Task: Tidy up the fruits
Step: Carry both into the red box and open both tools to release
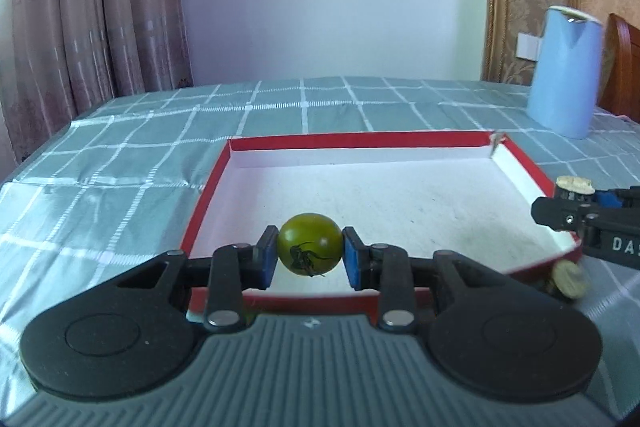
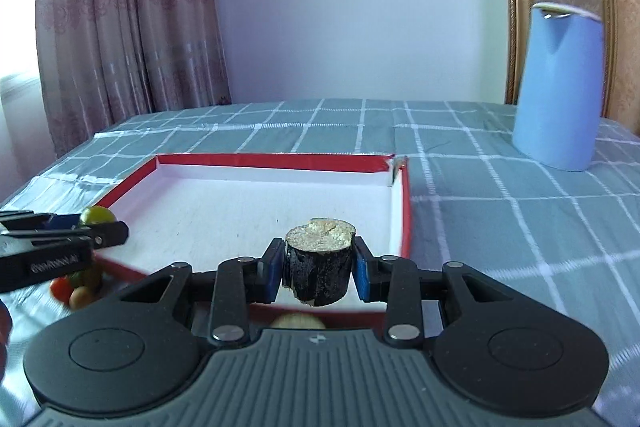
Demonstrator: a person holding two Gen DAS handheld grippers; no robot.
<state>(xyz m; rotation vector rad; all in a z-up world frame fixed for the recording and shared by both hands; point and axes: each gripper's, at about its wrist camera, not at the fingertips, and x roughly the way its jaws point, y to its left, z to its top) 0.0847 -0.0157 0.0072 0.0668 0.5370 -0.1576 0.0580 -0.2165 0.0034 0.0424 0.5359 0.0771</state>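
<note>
The red-rimmed tray point(image 2: 405, 211) lies on the checked tablecloth point(image 2: 500, 219), a blue jug point(image 2: 560, 87) beyond. Above its near edge, the right gripper point(image 2: 319, 269) clamps a dark-skinned chunk point(image 2: 319, 267), stiff-looking, gripped across its sides. The left gripper point(image 1: 311, 253) pinches 1 small green tomato point(image 1: 311, 245) at its widest; smooth, probably slippery and easily bruised.

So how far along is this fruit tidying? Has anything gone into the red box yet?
Nothing looks placed yet: the red box shows only its bare white floor. In hand: the left gripper is shut on a green tomato, and the right gripper is shut on a dark-skinned cut chunk, both held over the box's near edge. Left: setting these down, plus small fruits waiting outside the box.
</note>
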